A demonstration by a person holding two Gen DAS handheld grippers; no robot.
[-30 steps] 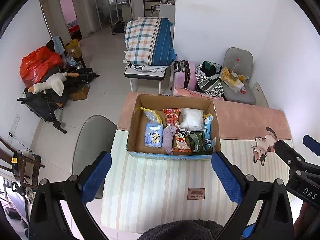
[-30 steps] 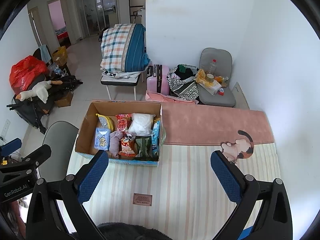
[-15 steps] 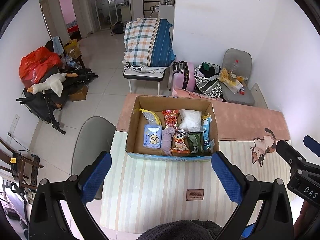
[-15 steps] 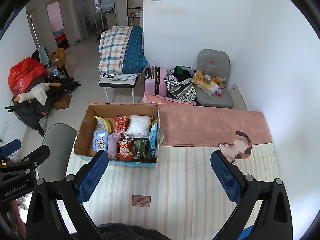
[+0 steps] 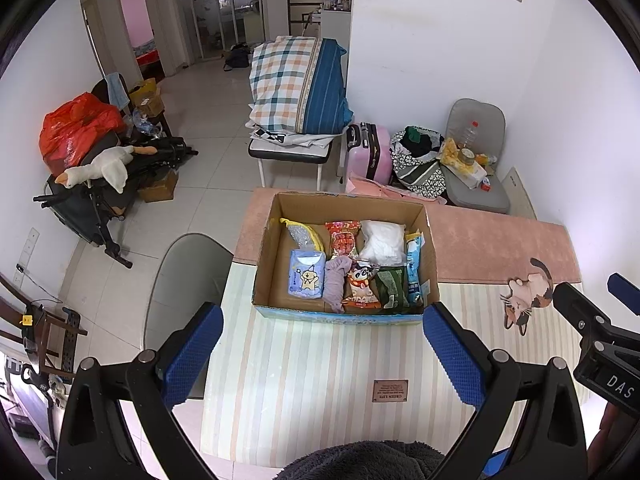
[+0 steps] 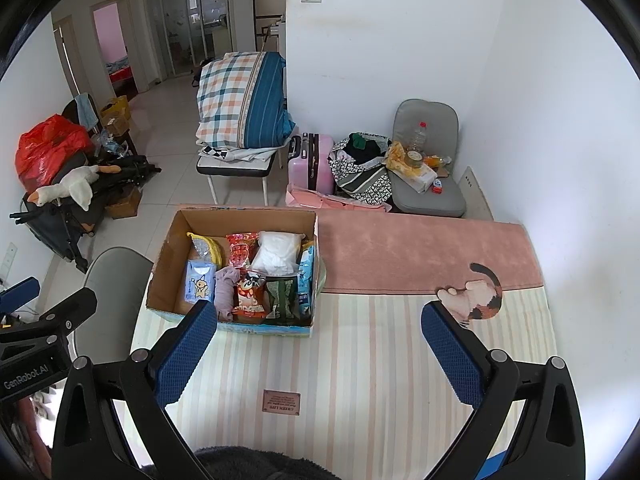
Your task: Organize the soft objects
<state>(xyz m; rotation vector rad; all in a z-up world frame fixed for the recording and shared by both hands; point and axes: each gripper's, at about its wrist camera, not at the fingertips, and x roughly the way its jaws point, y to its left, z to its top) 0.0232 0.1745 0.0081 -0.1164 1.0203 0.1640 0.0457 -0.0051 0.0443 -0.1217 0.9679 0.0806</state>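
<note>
Box (image 5: 344, 312) on tabletop (image 5: 320, 380), soft packs upright for access; both hand-held grippers (image 5: 320, 356) (image 6: 316, 352) were wide open, empty.

Plaid bedding (image 5: 298, 84) lay piled on bench; pink suitcase (image 5: 370, 152) stood beside it; goose plush (image 5: 98, 168) sprawled across stroller.

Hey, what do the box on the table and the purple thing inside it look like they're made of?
Box: brown corrugated cardboard, matte, with raw open flaps. Purple thing: looks like soft knit or fleece fabric, bunched and wrinkled; exact fibre unclear.
</note>
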